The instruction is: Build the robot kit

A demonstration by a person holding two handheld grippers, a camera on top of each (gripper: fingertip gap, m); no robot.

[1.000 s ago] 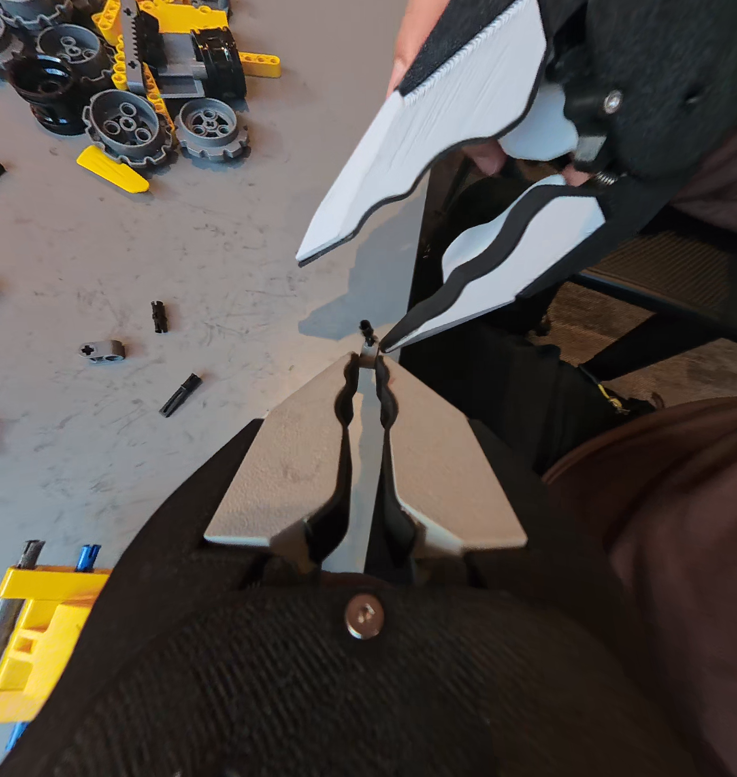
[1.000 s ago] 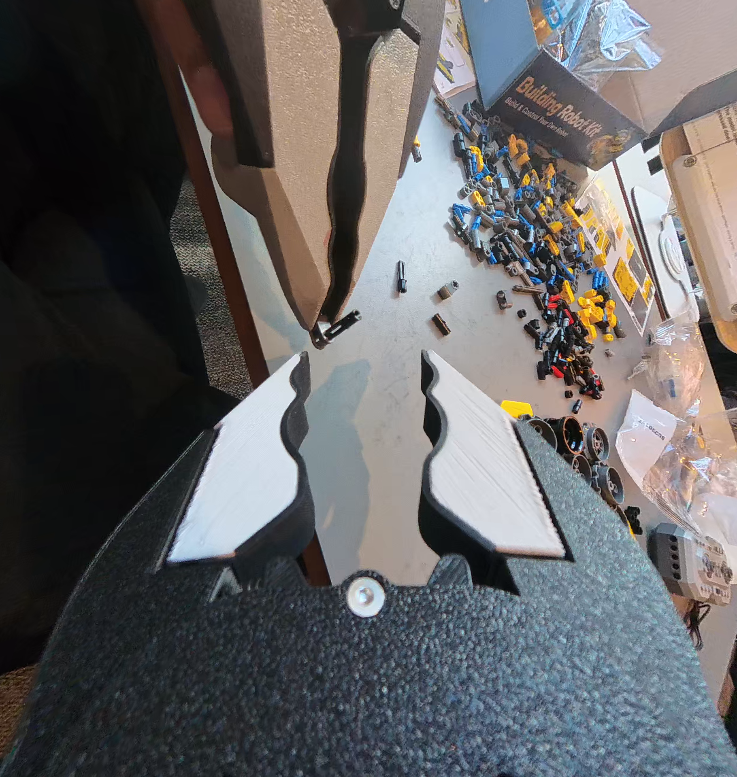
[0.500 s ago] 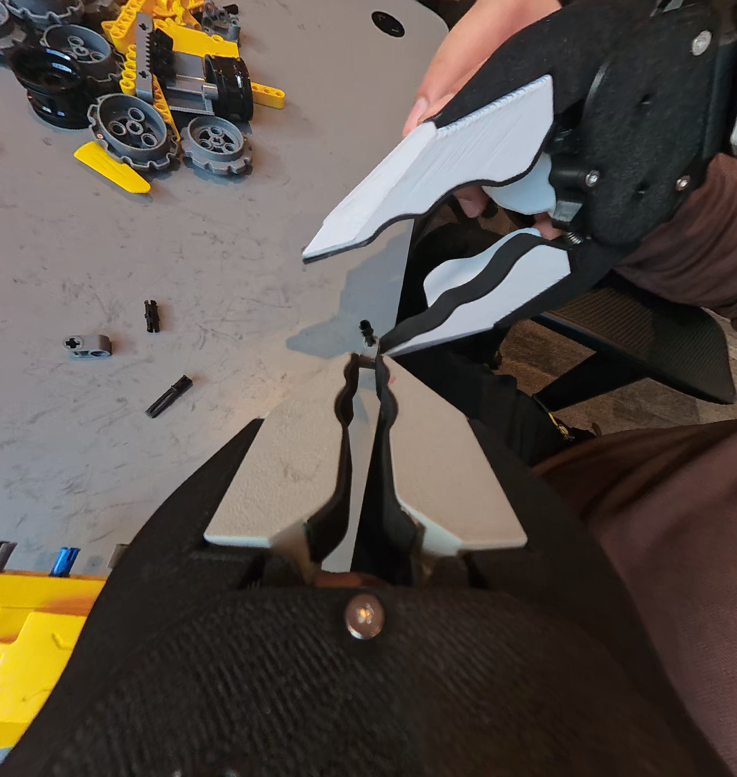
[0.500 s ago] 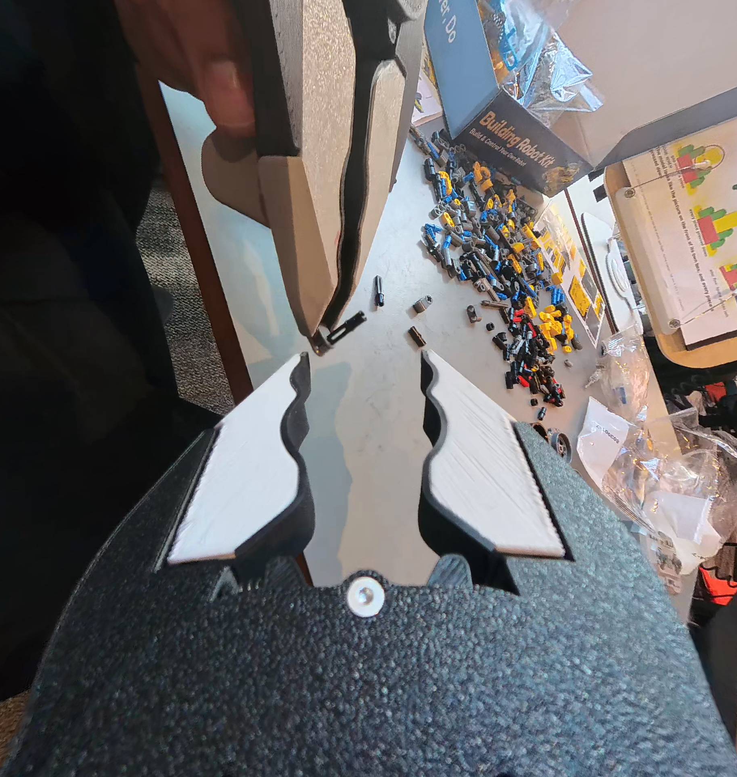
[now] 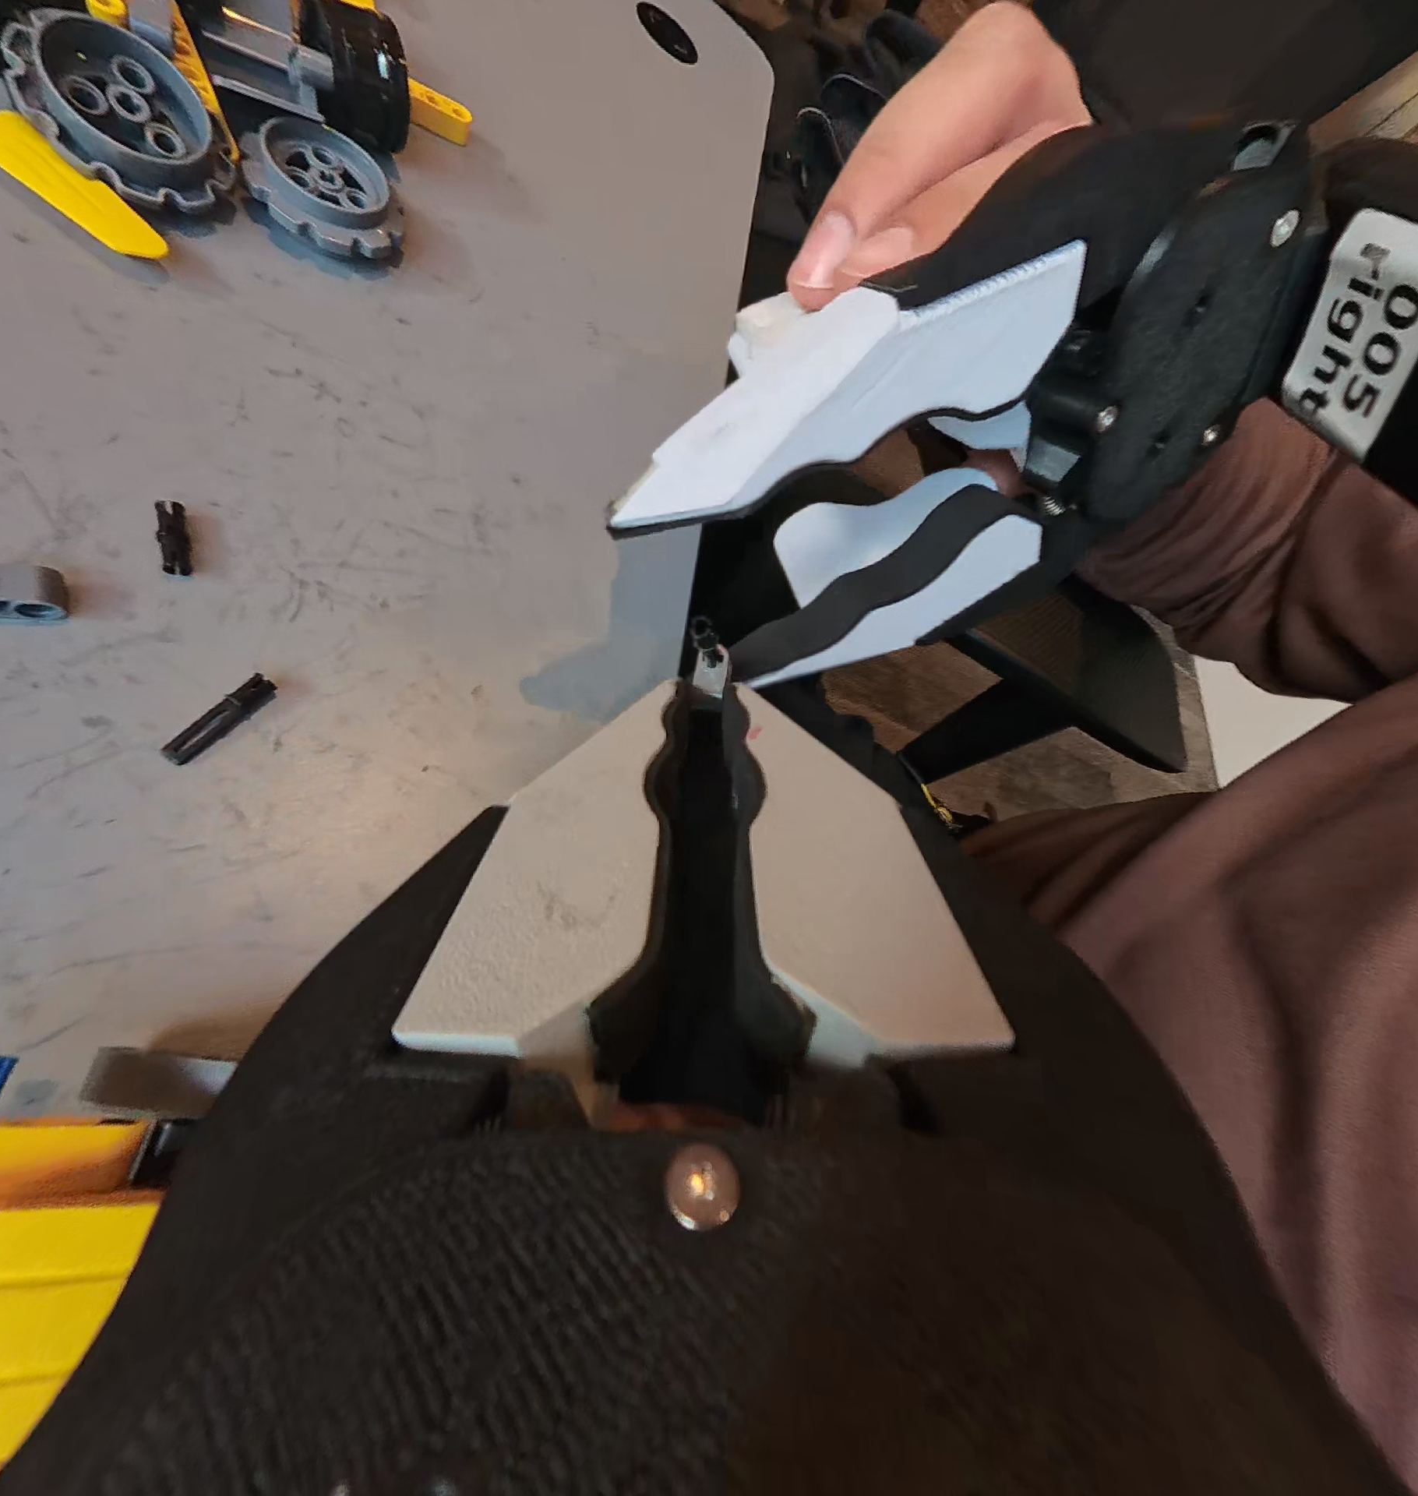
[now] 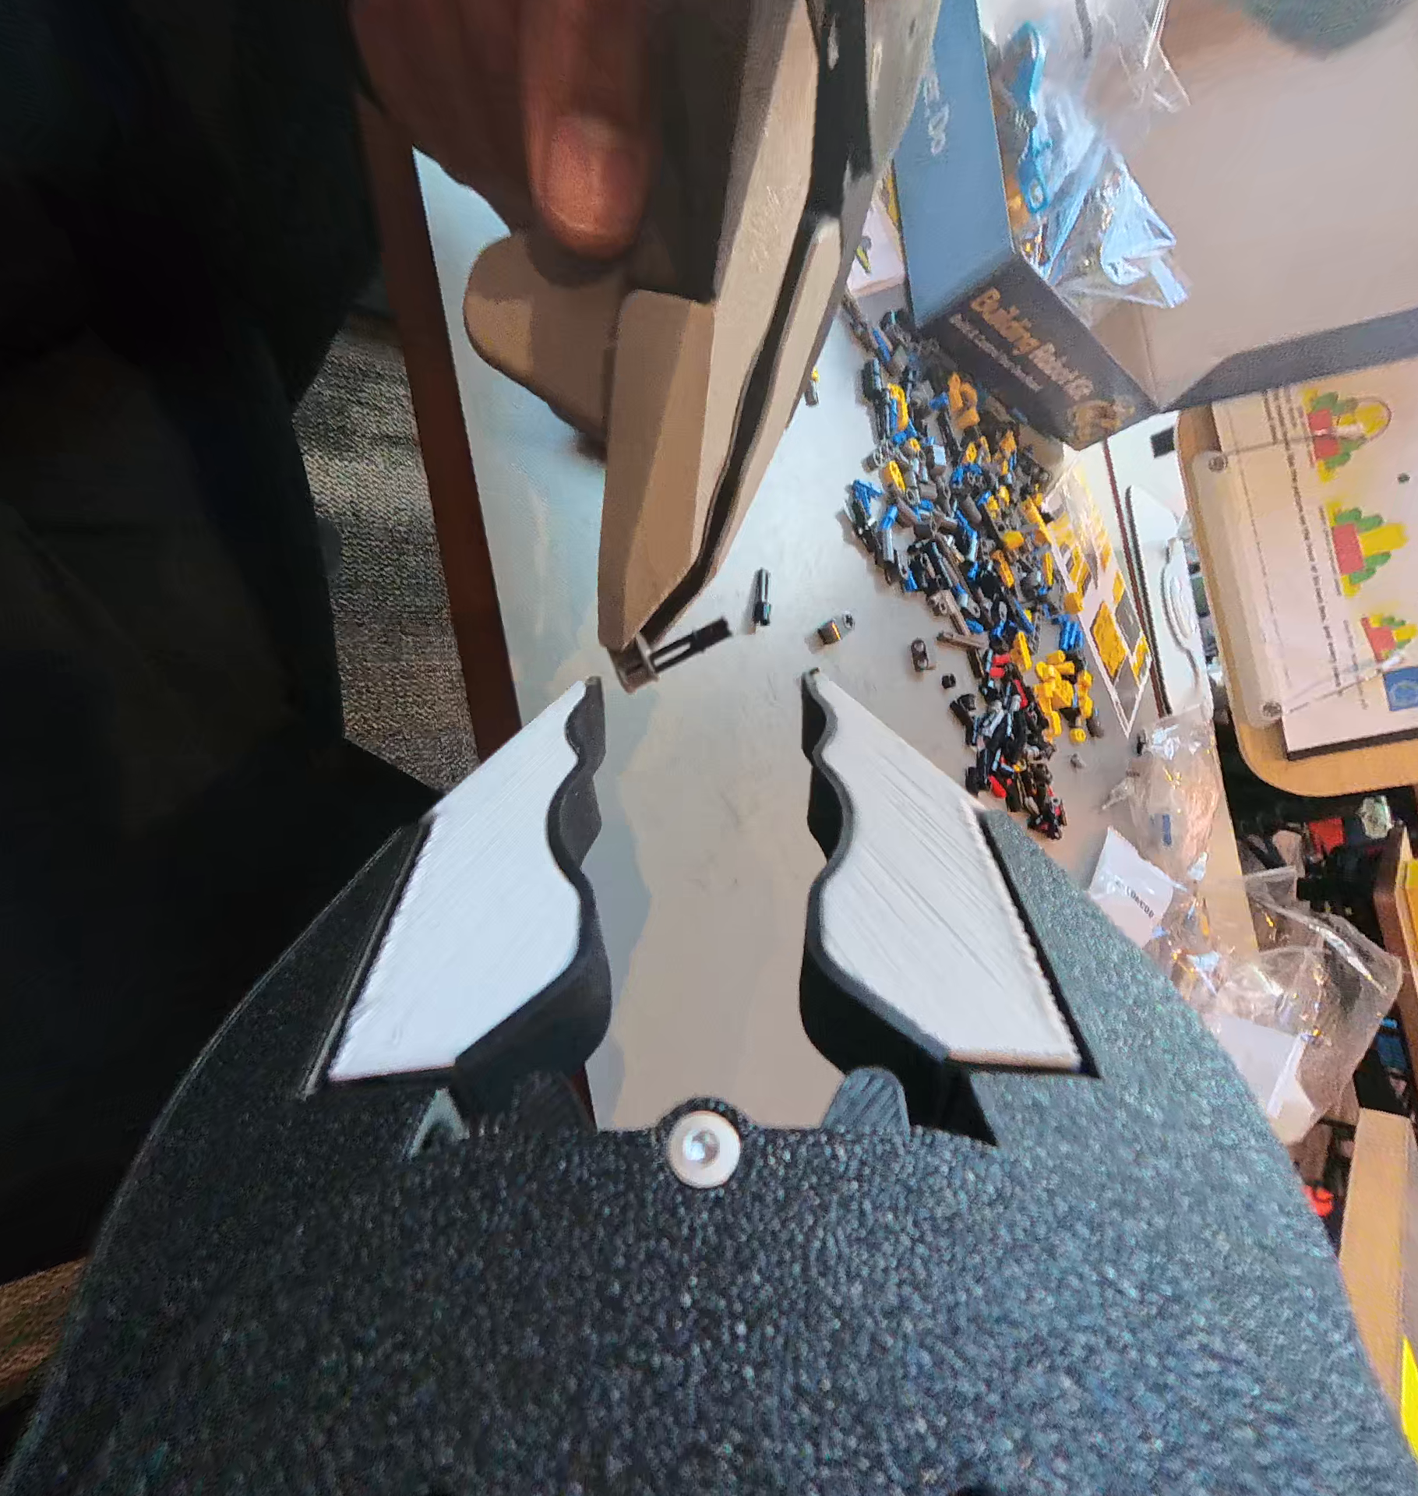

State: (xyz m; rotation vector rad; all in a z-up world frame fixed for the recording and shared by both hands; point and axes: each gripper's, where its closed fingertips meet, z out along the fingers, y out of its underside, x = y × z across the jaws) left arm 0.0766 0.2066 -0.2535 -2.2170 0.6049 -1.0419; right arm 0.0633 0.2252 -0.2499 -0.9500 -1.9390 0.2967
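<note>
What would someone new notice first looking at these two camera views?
Probably the left gripper, shut on a small grey connector with a black pin at its fingertips, held just off the grey table's edge. The right gripper faces it, open and empty, one fingertip close to the pin. Farther along the table lie a heap of small blue, yellow and black parts and grey wheel hubs.

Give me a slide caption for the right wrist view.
Open right gripper faces left gripper pinching a small connector.

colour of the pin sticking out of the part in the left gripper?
Black pin, in a grey connector; right wrist view shows it best.
</note>
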